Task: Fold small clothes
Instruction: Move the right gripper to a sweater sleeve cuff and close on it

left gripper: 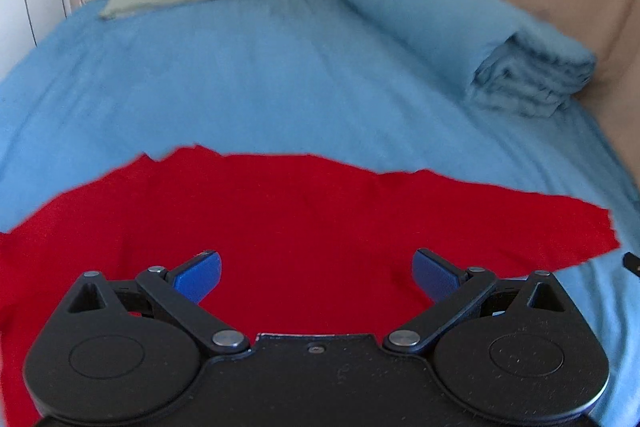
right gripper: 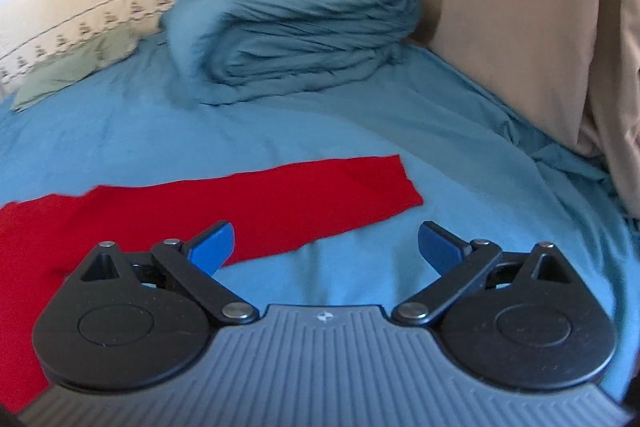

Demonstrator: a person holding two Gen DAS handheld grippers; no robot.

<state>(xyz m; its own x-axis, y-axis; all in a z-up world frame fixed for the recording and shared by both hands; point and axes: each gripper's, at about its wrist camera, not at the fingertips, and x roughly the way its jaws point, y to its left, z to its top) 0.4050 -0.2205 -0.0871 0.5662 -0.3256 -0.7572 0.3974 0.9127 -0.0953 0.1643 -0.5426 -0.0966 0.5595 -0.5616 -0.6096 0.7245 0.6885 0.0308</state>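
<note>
The flat red knit garment [left gripper: 280, 227] lies spread on the bed's blue sheet [left gripper: 240, 87], one long sleeve [right gripper: 320, 187] stretching right. It looks light, soft and limp, so I judge a pinch at the sleeve cuff or a hem edge would serve best. My left tongs [left gripper: 316, 273] hover low over the red cloth, spread wide, holding nothing. My right tongs [right gripper: 326, 247] hang over the sheet beside the sleeve, equally wide and empty
</note>
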